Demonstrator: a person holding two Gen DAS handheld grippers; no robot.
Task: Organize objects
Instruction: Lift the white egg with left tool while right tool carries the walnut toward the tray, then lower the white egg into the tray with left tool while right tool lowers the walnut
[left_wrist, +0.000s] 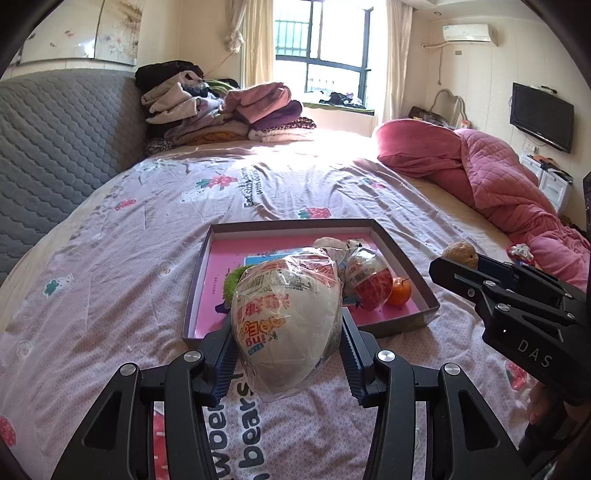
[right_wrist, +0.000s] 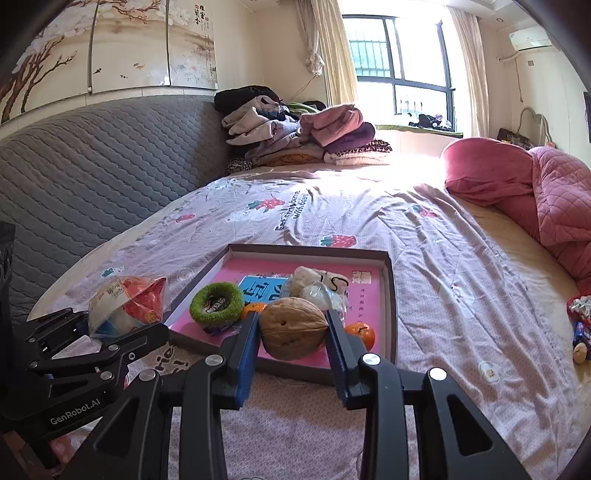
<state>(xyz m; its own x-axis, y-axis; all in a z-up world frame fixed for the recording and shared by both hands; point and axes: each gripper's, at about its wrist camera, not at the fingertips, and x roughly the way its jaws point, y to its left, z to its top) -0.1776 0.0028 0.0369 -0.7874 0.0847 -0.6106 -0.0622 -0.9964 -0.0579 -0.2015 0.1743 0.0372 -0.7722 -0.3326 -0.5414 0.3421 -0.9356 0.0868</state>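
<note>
Your left gripper (left_wrist: 286, 347) clamped one crinkly plastic-wrapped bun (left_wrist: 286, 325); your right gripper (right_wrist: 291, 332) clamped one wrinkled walnut (right_wrist: 293, 328). The shallow cardboard tray (right_wrist: 391, 295) held two glossy oranges (right_wrist: 360, 332), one fuzzy green ring (right_wrist: 216, 304).

Bedroom. Wide bed (left_wrist: 258, 192) under lilac strawberry-print sheet, grey quilted headboard (left_wrist: 55, 147) at left. Barred window (left_wrist: 321, 48) floods far side with sun. Folded clothes pile (left_wrist: 221, 110), pink quilt (left_wrist: 509, 177), wall television (left_wrist: 541, 116).

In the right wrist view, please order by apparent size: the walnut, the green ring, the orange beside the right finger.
1. walnut, though held nearest the camera, so it looks enlarged
2. green ring
3. orange, partly hidden
</note>
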